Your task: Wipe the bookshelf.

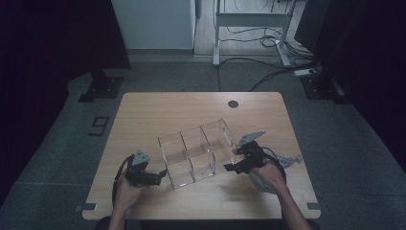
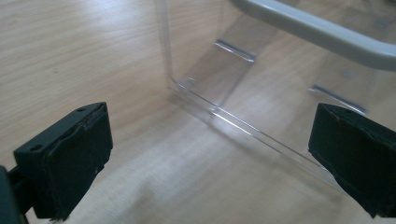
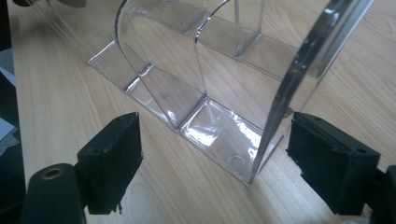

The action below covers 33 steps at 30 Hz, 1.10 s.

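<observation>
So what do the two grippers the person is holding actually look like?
Both are black handheld tools. The left gripper and the right gripper each carry a grey three-cornered plate on top and trail a dark cable. Their fingers are blocky black pads with worn, rough edges. The forearms are bare, with no sleeves in sight.

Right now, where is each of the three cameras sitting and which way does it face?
High view: above the near table edge, facing forward and down at the clear organizer; both forearms, left gripper, right gripper show.
Left gripper view: on that gripper, facing the organizer's corner; its open black jaws rise.
Right gripper view: facing the organizer's end wall, which stands between its open jaws.
All three share the organizer and wooden table.
</observation>
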Each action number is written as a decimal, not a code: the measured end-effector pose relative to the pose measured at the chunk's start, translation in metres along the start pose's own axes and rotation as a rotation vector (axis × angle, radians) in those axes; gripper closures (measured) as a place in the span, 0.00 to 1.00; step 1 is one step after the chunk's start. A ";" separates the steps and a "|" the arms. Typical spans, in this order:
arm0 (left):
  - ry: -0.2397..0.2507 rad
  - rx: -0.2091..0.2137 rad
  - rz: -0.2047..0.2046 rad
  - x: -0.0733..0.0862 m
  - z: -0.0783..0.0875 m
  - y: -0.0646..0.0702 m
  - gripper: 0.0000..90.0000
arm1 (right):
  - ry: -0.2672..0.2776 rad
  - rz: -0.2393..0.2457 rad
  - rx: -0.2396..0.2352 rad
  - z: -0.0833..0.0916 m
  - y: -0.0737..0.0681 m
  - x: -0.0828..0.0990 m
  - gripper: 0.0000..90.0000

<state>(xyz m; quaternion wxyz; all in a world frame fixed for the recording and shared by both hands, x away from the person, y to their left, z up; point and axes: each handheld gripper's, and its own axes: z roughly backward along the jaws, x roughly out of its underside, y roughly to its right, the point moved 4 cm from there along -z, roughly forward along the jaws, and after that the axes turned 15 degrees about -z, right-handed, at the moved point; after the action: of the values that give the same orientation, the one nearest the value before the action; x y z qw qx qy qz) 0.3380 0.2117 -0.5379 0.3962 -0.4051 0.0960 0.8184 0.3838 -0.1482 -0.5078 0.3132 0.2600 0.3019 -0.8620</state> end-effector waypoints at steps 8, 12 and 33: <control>-0.002 0.025 -0.020 0.003 0.020 0.017 0.00 | -0.020 0.010 -0.026 -0.003 -0.006 0.003 0.18; -0.009 0.032 -0.029 0.003 0.025 0.022 0.00 | -0.031 0.021 -0.022 -0.005 -0.008 0.004 0.17; -0.070 -0.067 -0.011 -0.016 0.006 0.027 0.17 | -0.052 0.060 -0.013 -0.009 -0.019 0.005 0.17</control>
<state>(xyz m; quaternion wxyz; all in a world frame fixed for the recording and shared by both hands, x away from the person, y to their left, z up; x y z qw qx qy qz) 0.3201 0.1873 -0.5262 0.3899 -0.3899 0.0522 0.8326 0.3696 -0.1320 -0.5098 0.3482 0.2444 0.2913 -0.8568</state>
